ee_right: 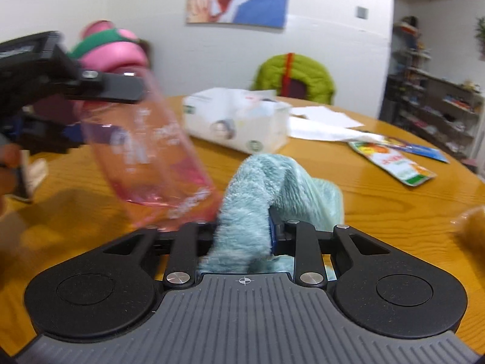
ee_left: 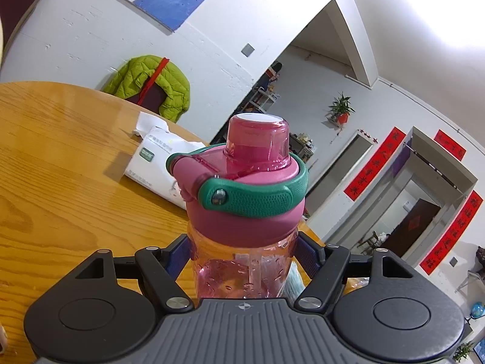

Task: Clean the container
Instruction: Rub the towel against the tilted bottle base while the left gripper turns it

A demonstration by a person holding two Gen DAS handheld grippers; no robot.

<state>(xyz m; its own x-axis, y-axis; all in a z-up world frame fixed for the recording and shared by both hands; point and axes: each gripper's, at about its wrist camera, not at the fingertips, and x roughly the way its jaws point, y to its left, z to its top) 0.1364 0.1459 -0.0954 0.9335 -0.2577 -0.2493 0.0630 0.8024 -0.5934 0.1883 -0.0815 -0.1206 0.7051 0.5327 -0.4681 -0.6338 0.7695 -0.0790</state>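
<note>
The pink bottle (ee_left: 245, 218) is getting held tilted above the wooden table (ee_left: 60, 166), left gripper (ee_left: 242, 254) clamping its clear body, probably so its bottom faces the blue cloth (ee_right: 266, 188) the right gripper (ee_right: 242, 236) is pinching. White lettering's too blurry to read.

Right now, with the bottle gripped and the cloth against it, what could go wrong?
1. The left hand-held gripper holds the bottle tilted off the table by its smooth body; wiping pressure could make it slip.
2. The cloth in the right hand-held gripper could pull loose.
</note>
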